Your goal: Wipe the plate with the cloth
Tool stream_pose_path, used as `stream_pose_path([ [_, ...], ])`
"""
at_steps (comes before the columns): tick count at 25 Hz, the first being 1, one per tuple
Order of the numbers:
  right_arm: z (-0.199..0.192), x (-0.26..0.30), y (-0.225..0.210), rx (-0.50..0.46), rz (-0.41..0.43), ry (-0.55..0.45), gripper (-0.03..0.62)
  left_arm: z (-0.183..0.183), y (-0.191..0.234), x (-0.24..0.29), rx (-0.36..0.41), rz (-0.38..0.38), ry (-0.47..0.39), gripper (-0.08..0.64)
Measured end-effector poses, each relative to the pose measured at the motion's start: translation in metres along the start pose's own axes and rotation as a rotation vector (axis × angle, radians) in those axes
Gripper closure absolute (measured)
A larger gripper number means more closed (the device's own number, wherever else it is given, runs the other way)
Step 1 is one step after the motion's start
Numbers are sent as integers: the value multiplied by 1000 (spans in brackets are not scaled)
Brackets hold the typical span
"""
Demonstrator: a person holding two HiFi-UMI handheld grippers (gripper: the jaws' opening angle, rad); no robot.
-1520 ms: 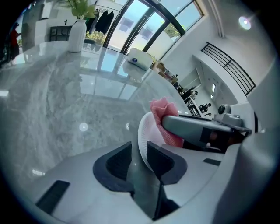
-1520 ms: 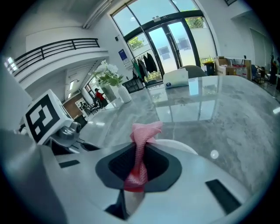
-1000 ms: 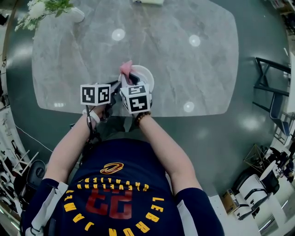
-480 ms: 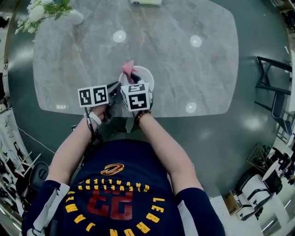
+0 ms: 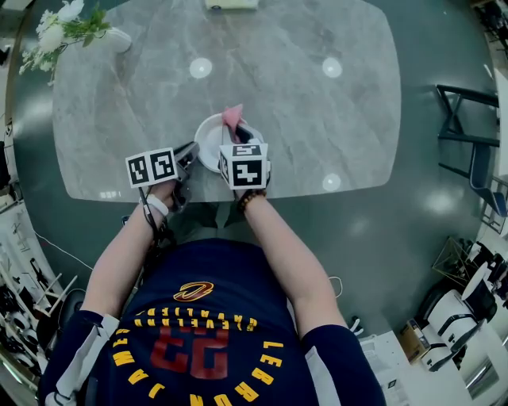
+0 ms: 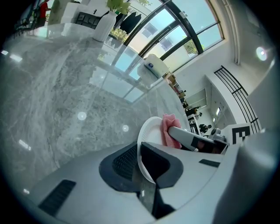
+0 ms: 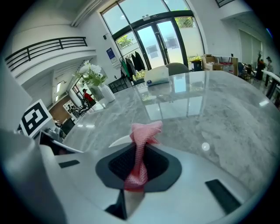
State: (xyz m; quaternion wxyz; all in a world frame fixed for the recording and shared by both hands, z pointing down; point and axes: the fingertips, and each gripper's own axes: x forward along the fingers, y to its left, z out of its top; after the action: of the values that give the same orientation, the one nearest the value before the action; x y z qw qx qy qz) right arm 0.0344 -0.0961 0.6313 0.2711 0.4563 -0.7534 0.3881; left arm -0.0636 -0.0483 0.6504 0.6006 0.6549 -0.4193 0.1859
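Note:
A white plate [image 5: 208, 141] is held near the table's front edge, its rim clamped in my left gripper [image 5: 190, 155]. In the left gripper view the plate [image 6: 150, 133] stands on edge between the shut jaws of my left gripper [image 6: 139, 164]. My right gripper [image 5: 240, 135] is over the plate, shut on a pink cloth [image 5: 232, 116] that sticks out past its tips. The right gripper view shows the cloth [image 7: 142, 135] bunched upright between the jaws of that gripper [image 7: 139, 168], with a sliver of the plate [image 7: 119, 141] behind.
The grey marble table [image 5: 317, 119] spreads ahead. A white vase of flowers [image 5: 75, 30] stands at its far left corner and a white box [image 5: 232, 4] at the far edge. Dark chairs [image 5: 464, 135] stand on the floor to the right.
Both grippers have drifted apart a little: the left with the plate leftward, the right with the cloth slightly right and farther over the plate.

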Motion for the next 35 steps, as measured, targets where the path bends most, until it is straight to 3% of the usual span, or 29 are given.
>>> stream_pose_path([
  [10,2,-27,-39,88,-53,-46,552,-2,-7,3,13,9,-5,528],
  [17,3,-22,15,-40,52,-25,552,-5,-13,3,4,-1,-16,528],
  [24,-16,-2,73,-141,144,57,551,-3,-10,2,-3,-30,-28,528],
  [35,-33,16,60,-117,122,123,552,-1,-2,1,-25,-51,-28,528],
])
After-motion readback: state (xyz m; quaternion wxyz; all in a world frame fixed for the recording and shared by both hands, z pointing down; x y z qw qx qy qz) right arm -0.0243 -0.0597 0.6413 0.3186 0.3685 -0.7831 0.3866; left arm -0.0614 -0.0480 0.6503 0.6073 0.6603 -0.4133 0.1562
